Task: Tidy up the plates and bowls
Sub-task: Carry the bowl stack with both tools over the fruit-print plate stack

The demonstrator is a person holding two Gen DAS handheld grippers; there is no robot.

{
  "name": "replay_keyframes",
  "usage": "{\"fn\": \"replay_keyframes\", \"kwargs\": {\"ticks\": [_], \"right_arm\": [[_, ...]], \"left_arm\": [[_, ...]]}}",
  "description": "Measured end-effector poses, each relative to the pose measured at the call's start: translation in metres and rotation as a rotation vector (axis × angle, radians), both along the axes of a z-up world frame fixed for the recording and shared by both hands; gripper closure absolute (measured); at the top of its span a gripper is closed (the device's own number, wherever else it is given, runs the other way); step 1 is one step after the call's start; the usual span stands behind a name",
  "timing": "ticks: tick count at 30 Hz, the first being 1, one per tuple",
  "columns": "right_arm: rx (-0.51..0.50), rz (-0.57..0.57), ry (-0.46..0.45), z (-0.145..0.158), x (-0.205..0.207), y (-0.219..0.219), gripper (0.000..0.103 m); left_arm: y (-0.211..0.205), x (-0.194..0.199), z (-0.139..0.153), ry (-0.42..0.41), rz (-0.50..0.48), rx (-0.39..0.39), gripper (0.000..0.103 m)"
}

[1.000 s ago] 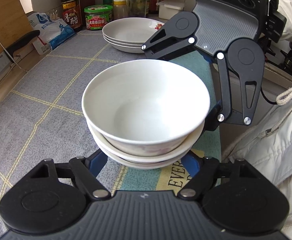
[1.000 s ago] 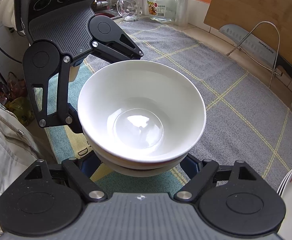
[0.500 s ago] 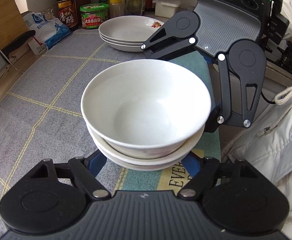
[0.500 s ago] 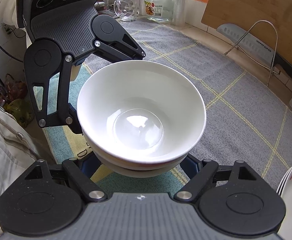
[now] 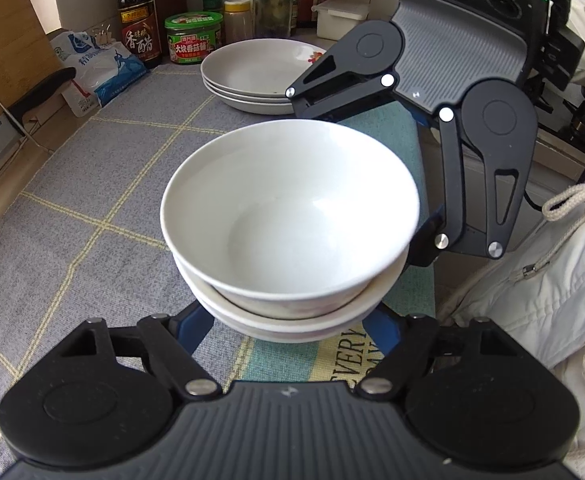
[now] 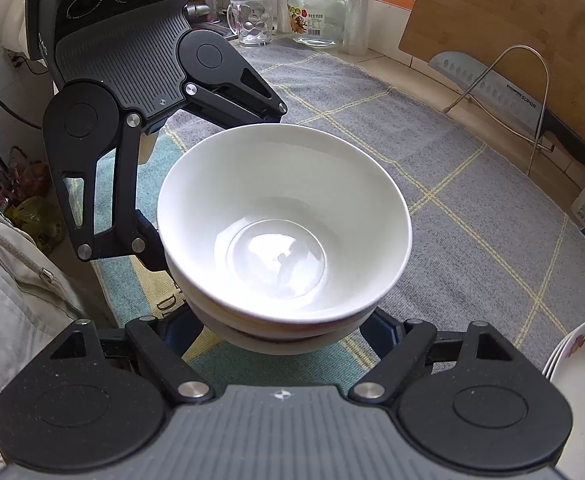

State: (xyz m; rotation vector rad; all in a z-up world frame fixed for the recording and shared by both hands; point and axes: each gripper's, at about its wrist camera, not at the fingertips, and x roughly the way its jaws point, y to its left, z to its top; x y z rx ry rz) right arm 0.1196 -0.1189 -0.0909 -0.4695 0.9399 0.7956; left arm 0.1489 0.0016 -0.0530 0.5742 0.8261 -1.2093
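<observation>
White bowls, nested as one stack of bowls (image 5: 288, 216), sat between both tools near the counter's front edge. My left gripper (image 5: 286, 320) was clamped low on the bottom bowl, its blue fingers (image 5: 196, 324) tucked under the rim. The right gripper (image 6: 280, 332) gripped the same stack from the opposite side. Over the last second the bowls kept their place in both views, while the grey cloth (image 5: 92, 184) slid only slightly. The stack of plates (image 5: 252, 76) at the counter's back edge looked a little nearer. I judged the bowls gathered and a two-handed carry barely begun.
</observation>
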Motion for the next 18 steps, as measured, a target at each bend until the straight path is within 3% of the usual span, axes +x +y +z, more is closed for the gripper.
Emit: {"fn": "replay_keyframes", "kwargs": {"ticks": [18], "right_arm": [[0.003,0.062,-0.057,0.039,0.018,-0.083,0.015]], "left_arm": [[-0.076,0.004,0.029,-0.069,0.068,-0.019,0.023]]}}
